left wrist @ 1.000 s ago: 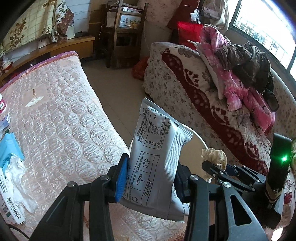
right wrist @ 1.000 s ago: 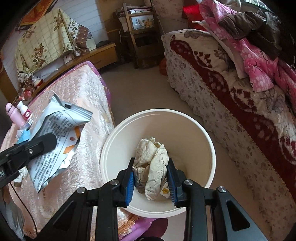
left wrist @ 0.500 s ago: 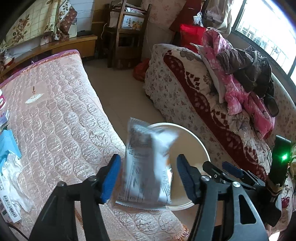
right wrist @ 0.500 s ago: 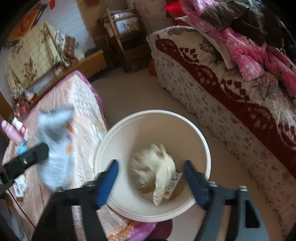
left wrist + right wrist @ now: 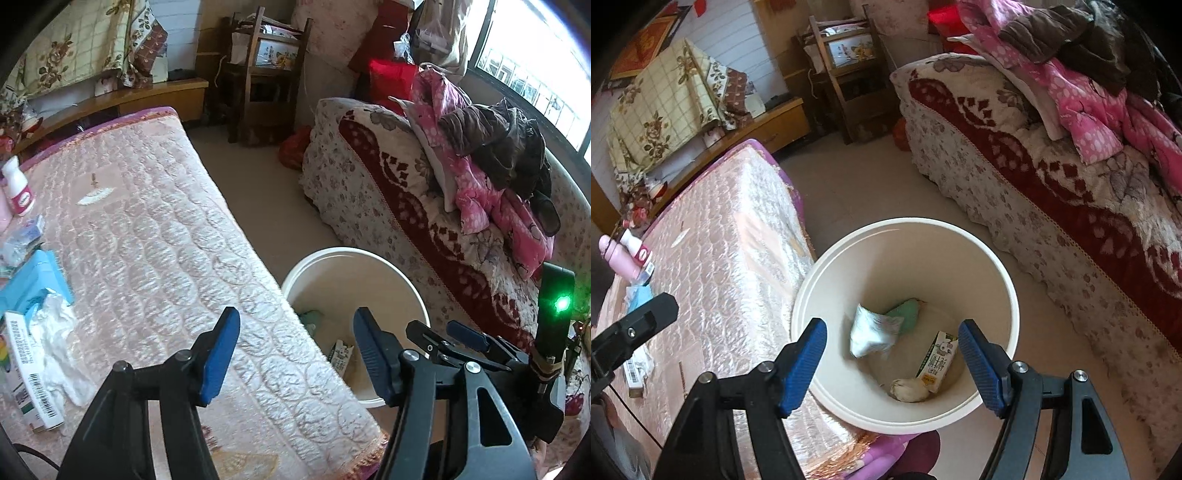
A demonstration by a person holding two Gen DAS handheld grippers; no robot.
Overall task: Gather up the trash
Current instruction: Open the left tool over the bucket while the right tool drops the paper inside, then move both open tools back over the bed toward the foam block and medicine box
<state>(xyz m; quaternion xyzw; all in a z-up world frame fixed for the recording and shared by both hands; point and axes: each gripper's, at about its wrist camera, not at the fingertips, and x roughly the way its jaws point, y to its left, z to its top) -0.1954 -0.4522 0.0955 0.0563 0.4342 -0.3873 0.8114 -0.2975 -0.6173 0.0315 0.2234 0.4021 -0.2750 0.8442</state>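
A cream round bin (image 5: 908, 221) stands on the floor between two beds. In it lie a silvery snack wrapper (image 5: 871, 332), a green scrap (image 5: 907, 317), a small milk carton (image 5: 936, 363) and a crumpled tissue wad (image 5: 910, 389). My right gripper (image 5: 892, 326) hangs open above the bin mouth with nothing between its blue pads. My left gripper (image 5: 295, 312) is open and empty too, over the quilt's edge beside the bin (image 5: 351, 253). The carton (image 5: 341, 356) shows in the left wrist view, where the right gripper's fingers (image 5: 461, 339) reach in from the right.
A pink quilted bed (image 5: 147, 240) fills the left; on it lie a blue tissue pack (image 5: 33, 280), white tissue (image 5: 55, 332), a barcoded box (image 5: 29, 373) and a white bottle (image 5: 16, 188). A red floral bed (image 5: 388, 192) with piled clothes lies to the right, a wooden chair (image 5: 266, 74) at the back.
Both grippers opened. The wrapper fell from the left gripper and the tissue wad from the right; both now lie in the bin. The left gripper shifted over the quilt's edge.
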